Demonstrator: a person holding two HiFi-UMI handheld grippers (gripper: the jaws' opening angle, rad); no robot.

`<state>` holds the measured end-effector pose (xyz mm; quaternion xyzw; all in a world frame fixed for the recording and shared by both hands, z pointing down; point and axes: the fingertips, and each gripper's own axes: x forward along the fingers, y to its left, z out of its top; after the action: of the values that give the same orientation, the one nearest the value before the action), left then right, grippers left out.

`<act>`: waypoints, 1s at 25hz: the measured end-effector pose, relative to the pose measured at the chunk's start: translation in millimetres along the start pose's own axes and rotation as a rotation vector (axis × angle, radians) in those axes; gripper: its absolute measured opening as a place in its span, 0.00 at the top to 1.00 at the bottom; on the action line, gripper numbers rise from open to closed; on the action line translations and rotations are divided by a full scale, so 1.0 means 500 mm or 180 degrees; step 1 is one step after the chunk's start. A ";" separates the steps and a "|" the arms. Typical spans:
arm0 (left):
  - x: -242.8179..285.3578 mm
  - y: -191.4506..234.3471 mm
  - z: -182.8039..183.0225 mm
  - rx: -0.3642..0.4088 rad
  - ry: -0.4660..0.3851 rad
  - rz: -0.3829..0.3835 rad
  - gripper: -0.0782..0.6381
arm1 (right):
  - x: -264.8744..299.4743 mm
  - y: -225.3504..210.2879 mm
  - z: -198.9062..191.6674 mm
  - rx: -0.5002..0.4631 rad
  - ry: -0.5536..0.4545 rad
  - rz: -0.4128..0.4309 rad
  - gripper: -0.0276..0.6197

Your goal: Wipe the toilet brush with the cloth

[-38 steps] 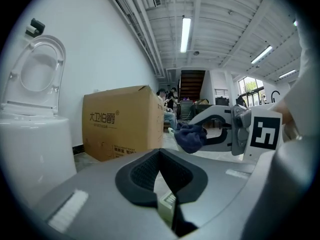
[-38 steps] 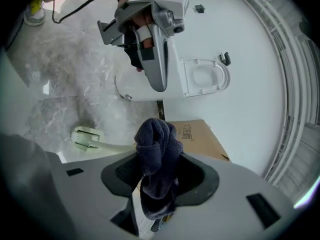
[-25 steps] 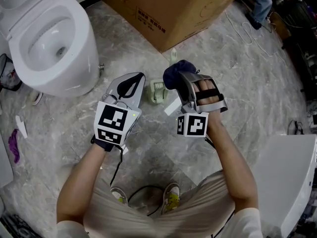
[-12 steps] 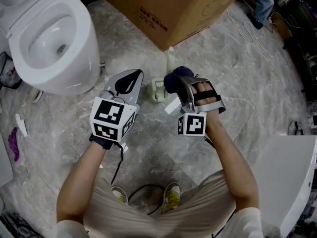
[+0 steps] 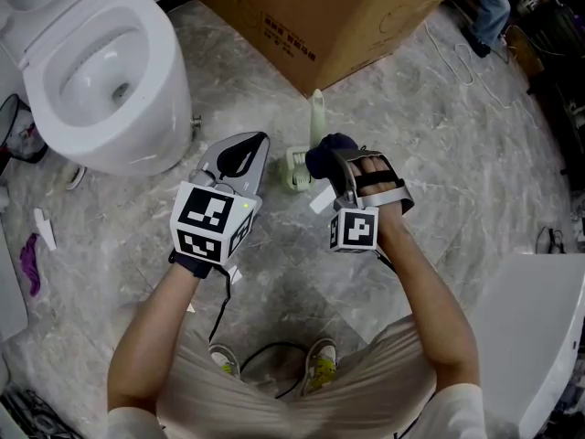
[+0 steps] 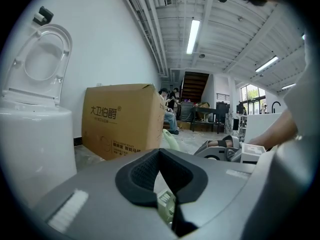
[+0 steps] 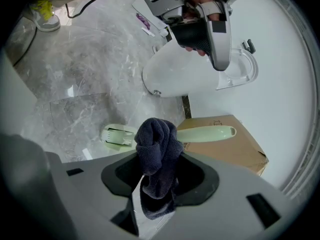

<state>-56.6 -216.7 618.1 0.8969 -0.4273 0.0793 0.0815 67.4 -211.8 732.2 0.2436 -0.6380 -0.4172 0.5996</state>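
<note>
Since 1 second ago, more of the toilet brush [image 5: 316,110] has come into sight beyond the cloth [image 5: 325,148]. Then only the tip of its handle showed; now a longer pale green stretch stands clear of the dark wad. The 2 grippers have kept much the same places.

Nearest us, 2 shoes [image 5: 317,362] stand on the grey marbled floor [image 5: 439,154]. Above them 2 forearms reach forward, each ending in 1 gripper with 1 marker cube [image 5: 210,222]. The left gripper [image 5: 257,142] has its jaws together with nothing between them. Its own view shows only floor and a bit of the brush's base through the padded notch. The right gripper [image 5: 339,160] is clamped on the 1 cloth, dark blue, bulging out past the jaws.

Just beyond stands the 1 brush, its base [image 5: 294,169] on the floor between the 2 gripper tips and its handle rising away from us. The cloth lies across the middle of the handle; we cannot tell whether they touch. In the right gripper view the base shows to one side of the cloth and the handle's end to the other. The left gripper is near the base but apart from it.

Farther off, 1 white toilet [image 5: 157,117] sits to the left, seat up, and 1 cardboard box [image 5: 311,16] lies behind the brush.
</note>
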 end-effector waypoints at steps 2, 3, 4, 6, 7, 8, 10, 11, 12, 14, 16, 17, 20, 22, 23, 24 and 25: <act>-0.006 0.000 -0.001 0.0007 0.0007 0.0000 0.89 | 0.008 0.005 0.001 -0.0015 0.0004 0.0030 0.67; -0.010 0.000 0.000 0.0022 0.0010 0.0002 0.89 | 0.013 0.007 0.003 -0.0030 -0.0002 0.0043 0.67; -0.013 0.000 0.000 0.0042 0.0017 0.0008 0.89 | 0.019 0.009 0.005 -0.0047 -0.0015 0.0056 0.67; -0.017 0.004 -0.001 0.0073 0.0039 0.0033 0.89 | 0.029 0.016 0.009 -0.0083 -0.0043 0.0087 0.67; -0.019 0.006 -0.001 0.0067 0.0047 0.0047 0.89 | 0.035 0.021 0.010 -0.0101 -0.0044 0.0103 0.67; -0.021 0.008 -0.002 0.0035 0.0049 0.0058 0.89 | 0.040 0.026 0.011 -0.0126 -0.0039 0.0118 0.67; -0.029 0.009 -0.002 -0.0124 0.0037 0.0061 0.89 | 0.049 0.037 0.014 -0.0159 -0.0042 0.0163 0.67; -0.034 0.010 -0.003 -0.0218 0.0027 0.0057 0.89 | 0.051 0.042 0.020 -0.0129 -0.0070 0.0199 0.67; -0.039 0.013 -0.003 -0.0275 0.0025 0.0060 0.89 | 0.052 0.045 0.029 -0.0072 -0.0111 0.0238 0.67; -0.046 0.016 -0.004 -0.0240 0.0047 0.0087 0.89 | 0.058 0.054 0.037 -0.0012 -0.0167 0.0282 0.67; -0.048 0.018 -0.006 -0.0170 0.0074 0.0112 0.89 | 0.069 0.072 0.028 -0.0085 -0.0140 0.0322 0.67; -0.048 0.019 -0.007 -0.0158 0.0085 0.0121 0.89 | 0.075 0.083 0.021 -0.0138 -0.0115 0.0351 0.67; -0.049 0.022 -0.016 -0.0140 0.0127 0.0146 0.89 | 0.091 0.114 0.007 -0.0223 -0.0069 0.0444 0.67; -0.047 0.025 -0.024 -0.0106 0.0166 0.0157 0.89 | 0.096 0.132 0.003 -0.0210 -0.0064 0.0527 0.67; -0.045 0.026 -0.028 -0.0083 0.0184 0.0162 0.89 | 0.096 0.143 0.002 -0.0193 -0.0072 0.0591 0.67; -0.041 0.028 -0.031 -0.0061 0.0197 0.0168 0.89 | 0.092 0.156 0.004 -0.0176 -0.0092 0.0668 0.67; -0.036 0.029 -0.033 -0.0042 0.0205 0.0173 0.89 | 0.084 0.168 0.009 -0.0158 -0.0132 0.0735 0.67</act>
<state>-80.5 -208.7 631.7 0.8814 -0.4492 0.1075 0.0989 72.0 -200.1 825.5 0.1448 -0.6636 -0.3660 0.6362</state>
